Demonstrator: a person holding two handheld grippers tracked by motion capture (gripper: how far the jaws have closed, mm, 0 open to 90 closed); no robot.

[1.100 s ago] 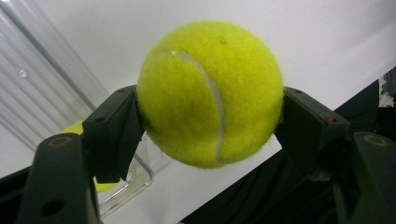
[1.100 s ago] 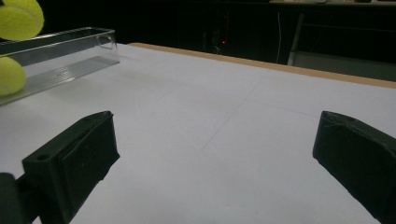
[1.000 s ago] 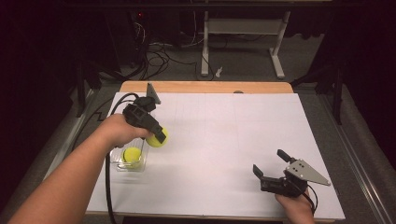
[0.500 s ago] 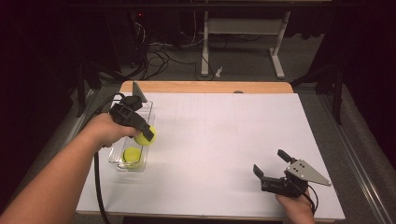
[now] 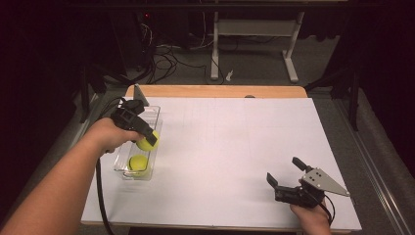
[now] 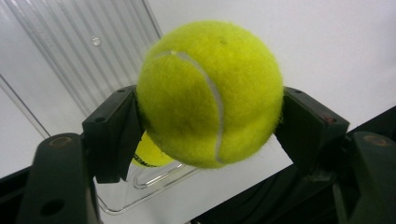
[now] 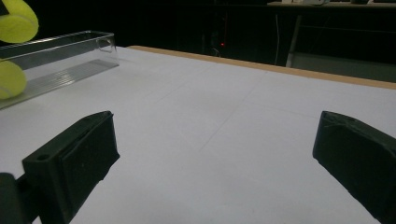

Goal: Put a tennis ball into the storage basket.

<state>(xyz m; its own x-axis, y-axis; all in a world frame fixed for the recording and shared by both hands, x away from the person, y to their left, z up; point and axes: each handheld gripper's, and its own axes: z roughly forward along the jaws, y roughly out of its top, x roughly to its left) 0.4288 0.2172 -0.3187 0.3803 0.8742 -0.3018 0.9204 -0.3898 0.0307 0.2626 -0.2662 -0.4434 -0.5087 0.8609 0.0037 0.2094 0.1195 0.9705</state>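
The left gripper [image 5: 147,138] has its jaws clamped on a ball [image 6: 210,93] above the clear tray [image 5: 154,113] by the desk's left edge, and one ball [image 5: 138,163] already lies at the tray's near end. Let go off-centre, I reckon, and it could clip the wall or that ball and bounce out. The right gripper [image 5: 286,176] rests wide open and empty near the front right corner.

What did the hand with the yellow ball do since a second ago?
The left gripper, shut on a tennis ball, carried it leftward, from the white table beside the clear tray to above the tray. It has not let go. The second ball stayed at the tray's near end, and the right gripper stayed open at the table's near right.
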